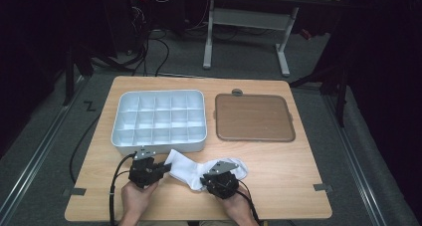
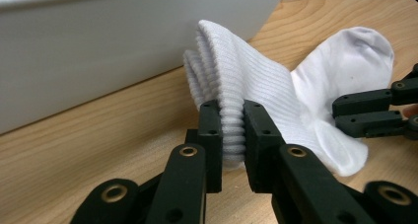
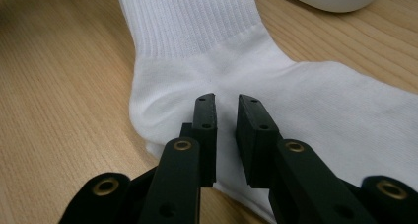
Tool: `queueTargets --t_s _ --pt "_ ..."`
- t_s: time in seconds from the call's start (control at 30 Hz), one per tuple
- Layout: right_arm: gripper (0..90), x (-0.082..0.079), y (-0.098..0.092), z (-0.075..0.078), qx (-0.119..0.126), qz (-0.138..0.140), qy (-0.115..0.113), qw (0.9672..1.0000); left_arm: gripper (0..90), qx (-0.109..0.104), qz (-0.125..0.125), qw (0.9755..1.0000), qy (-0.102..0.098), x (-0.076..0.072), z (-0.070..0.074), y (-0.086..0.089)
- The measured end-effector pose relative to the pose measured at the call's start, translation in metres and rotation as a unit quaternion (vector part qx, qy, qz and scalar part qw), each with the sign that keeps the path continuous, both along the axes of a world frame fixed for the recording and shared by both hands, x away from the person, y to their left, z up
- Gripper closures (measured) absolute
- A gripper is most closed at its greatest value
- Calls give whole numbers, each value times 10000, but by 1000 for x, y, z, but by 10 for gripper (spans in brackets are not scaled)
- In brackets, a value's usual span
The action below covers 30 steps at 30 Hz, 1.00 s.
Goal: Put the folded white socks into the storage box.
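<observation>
The white sock (image 1: 191, 172) lies on the wooden table (image 1: 293, 171) just in front of the white compartment tray (image 1: 158, 120), its ribbed cuff nearest the tray's front wall and its foot running away from the tray toward the person's right. The step in hand looks like folding or bundling the sock before it goes into the tray. To do it well, the cuff end should be carried over toward the foot while the other end is kept pinned, so that the fabric doubles up cleanly and does not drag across the wood. The lifted cuff must clear the tray wall, which stands just beside it.

The left gripper (image 2: 231, 135) comes in low from the person's side, its jaws pinched narrow on the bunched ribbed cuff (image 2: 231, 81), which stands up in folds just in front of the tray wall. The right gripper (image 3: 226, 130) sits farther from the tray, tilted down over the heel, jaws narrow with a small gap between them; they rest on the fabric, and a thin fold seems caught there, though that is hard to tell. Both hands hold the grippers from the table edge farthest from the tray.
</observation>
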State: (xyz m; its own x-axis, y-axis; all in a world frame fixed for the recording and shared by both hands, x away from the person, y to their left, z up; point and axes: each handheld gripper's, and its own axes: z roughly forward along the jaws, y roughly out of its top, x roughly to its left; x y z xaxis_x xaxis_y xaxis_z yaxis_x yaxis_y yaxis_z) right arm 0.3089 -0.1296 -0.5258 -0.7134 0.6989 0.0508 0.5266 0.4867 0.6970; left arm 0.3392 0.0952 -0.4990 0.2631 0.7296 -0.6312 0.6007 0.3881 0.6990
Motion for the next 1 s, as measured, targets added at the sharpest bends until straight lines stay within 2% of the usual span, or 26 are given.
queueTargets --t_s 0.17,0.63,1.0 --pt "791 0 5 0 -1 20 10 10000 798 -43 -52 9999 -113 -1 9 0" --pt "792 2 17 0 5 133 20 9999 799 -223 -158 9994 -230 -3 25 0" --pt "792 3 28 -1 9 222 15 9998 799 -199 -275 9989 -318 -3 34 -3"
